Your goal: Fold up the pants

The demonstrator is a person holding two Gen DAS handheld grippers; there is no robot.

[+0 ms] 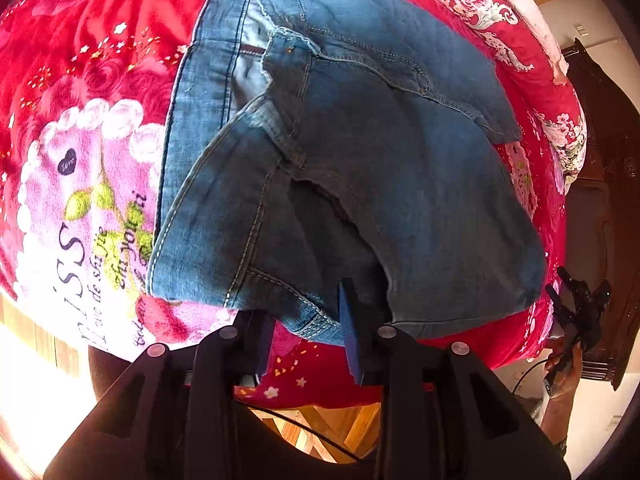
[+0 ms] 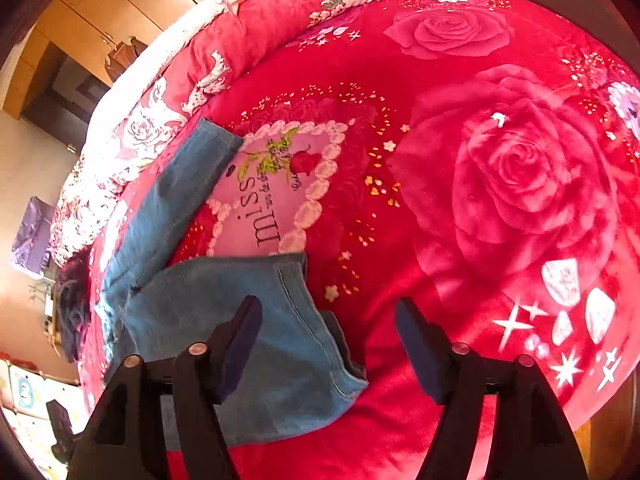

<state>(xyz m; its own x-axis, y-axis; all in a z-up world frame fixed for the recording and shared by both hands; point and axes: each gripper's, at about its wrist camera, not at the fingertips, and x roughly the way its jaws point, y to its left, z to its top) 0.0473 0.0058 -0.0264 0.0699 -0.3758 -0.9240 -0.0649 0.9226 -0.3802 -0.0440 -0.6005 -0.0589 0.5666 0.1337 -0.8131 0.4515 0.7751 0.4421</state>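
Note:
Blue denim pants (image 1: 360,152) lie on a red rose-print blanket (image 1: 88,40), the waist end toward my left gripper and partly folded over itself. My left gripper (image 1: 308,336) is open, its fingers at the near edge of the waist fabric, holding nothing. In the right wrist view the two pant legs (image 2: 248,320) spread apart on the blanket (image 2: 500,184). My right gripper (image 2: 328,344) is open and empty, its left finger above the near leg's cuff. The right gripper also shows in the left wrist view (image 1: 576,308) at the far right.
A floral quilt (image 2: 224,40) is bunched along the bed's far side. Wooden wardrobes (image 2: 120,4) stand beyond it. Dark furniture (image 1: 608,184) is beside the bed. Wooden floor (image 1: 316,428) shows below the left gripper.

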